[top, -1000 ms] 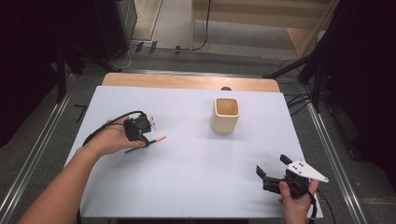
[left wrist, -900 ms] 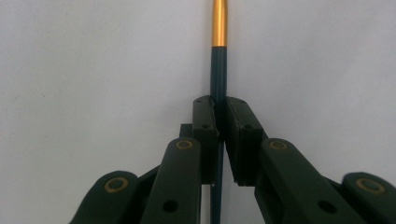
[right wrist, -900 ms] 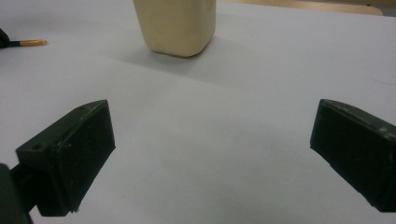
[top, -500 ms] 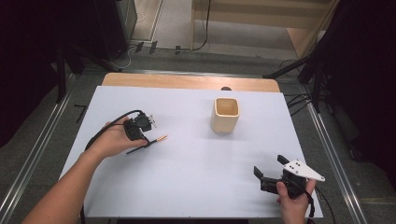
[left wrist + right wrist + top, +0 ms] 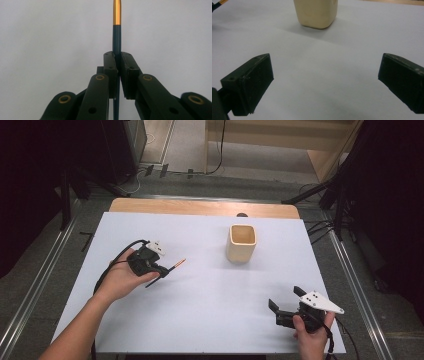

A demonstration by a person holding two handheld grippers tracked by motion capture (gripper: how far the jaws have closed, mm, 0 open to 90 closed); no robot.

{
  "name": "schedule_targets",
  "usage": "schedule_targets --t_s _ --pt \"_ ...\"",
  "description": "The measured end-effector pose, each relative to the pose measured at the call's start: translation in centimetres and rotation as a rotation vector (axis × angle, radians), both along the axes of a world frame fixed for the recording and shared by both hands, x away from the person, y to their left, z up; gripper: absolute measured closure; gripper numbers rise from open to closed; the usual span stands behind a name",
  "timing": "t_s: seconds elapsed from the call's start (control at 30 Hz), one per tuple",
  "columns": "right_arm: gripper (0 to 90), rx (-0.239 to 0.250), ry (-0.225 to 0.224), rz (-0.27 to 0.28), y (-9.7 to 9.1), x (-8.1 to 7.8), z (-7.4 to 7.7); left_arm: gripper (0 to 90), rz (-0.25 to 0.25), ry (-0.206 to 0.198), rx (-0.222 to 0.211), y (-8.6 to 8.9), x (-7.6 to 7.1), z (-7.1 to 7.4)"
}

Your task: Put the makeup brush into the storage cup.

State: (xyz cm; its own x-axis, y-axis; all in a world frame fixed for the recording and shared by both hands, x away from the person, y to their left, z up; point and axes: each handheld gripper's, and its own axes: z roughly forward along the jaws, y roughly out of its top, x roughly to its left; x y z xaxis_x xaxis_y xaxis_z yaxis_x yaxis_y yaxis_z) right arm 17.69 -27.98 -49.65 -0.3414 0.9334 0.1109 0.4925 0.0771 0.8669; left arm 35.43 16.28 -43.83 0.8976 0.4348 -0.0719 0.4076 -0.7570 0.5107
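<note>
High view: the pen (image 5: 172,267), dark-bodied with an orange-gold end, is gripped by the left gripper (image 5: 161,271) over the left half of the desk (image 5: 210,290). Its gold end points right, toward the cup (image 5: 242,243), and its dark end sticks out on the near side of the fingers. The pen is tilted, gold end farther from the person. It is well apart from the cup.

Left gripper view: the pen (image 5: 116,37) runs straight up the middle between the two fingers (image 5: 111,72), which are clenched on its dark shaft. The gold end extends beyond the fingertips; the dark shaft continues down below the pads.

The left hand (image 5: 120,280) carries this gripper, with a black cable looping beside the wrist.

The cream cup stands upright on the desk, right of centre and toward the far edge, mouth open upward. In the right gripper view the cup (image 5: 317,12) stands ahead of the fingers and well apart from them.

The right gripper (image 5: 286,306) sits at the near right corner of the desk, held by the right hand (image 5: 312,335). Its fingers (image 5: 252,82) are released, spread wide, with bare desk between them.
</note>
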Motion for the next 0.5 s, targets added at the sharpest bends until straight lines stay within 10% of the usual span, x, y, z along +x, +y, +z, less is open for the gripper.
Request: schedule_targets --t_s 0.5 --pt "0.2 0.033 -0.017 0.046 1.8 -0.3 0.6 84.1 0.076 -0.157 -0.334 -0.5 -5.6 0.7"
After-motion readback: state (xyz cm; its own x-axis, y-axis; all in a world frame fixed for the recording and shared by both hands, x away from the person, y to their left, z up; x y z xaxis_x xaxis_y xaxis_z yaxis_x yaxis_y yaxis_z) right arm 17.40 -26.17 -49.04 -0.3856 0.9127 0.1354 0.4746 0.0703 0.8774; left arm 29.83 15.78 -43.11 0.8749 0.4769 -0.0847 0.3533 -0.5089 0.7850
